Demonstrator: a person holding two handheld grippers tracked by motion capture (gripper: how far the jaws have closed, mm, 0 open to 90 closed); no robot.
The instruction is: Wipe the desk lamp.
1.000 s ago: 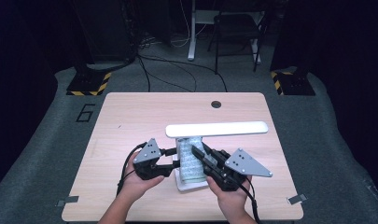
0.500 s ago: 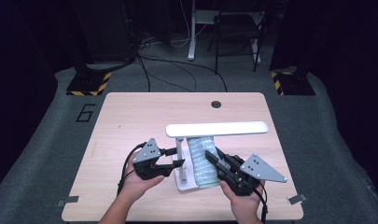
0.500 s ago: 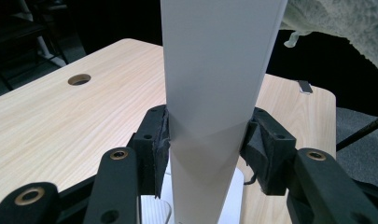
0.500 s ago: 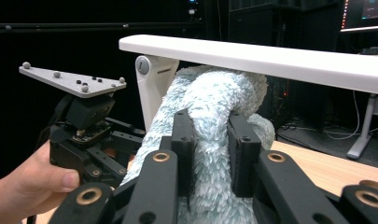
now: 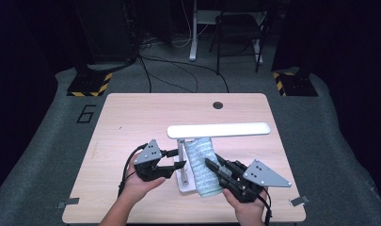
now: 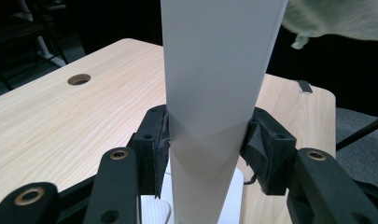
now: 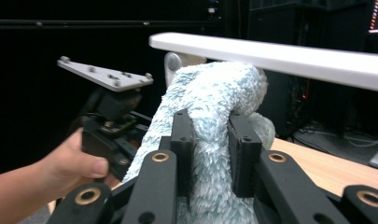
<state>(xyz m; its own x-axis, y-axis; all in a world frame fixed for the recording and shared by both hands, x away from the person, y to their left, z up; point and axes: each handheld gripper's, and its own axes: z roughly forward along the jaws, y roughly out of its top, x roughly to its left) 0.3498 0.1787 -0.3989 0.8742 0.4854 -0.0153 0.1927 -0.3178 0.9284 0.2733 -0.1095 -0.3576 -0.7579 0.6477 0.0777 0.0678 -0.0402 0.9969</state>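
I had the left gripper clamped on the white lamp's post to steady it, while the right gripper pinched the fluffy blue cloth draped against that post under the lamp head, wiping apparently midway.

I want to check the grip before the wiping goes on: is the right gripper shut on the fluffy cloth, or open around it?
Shut on it. In the right gripper view, the right gripper pinches the cloth, its pile bulging around both pads.

Both tongs clamped: L tongs level, R tongs angled up-left.
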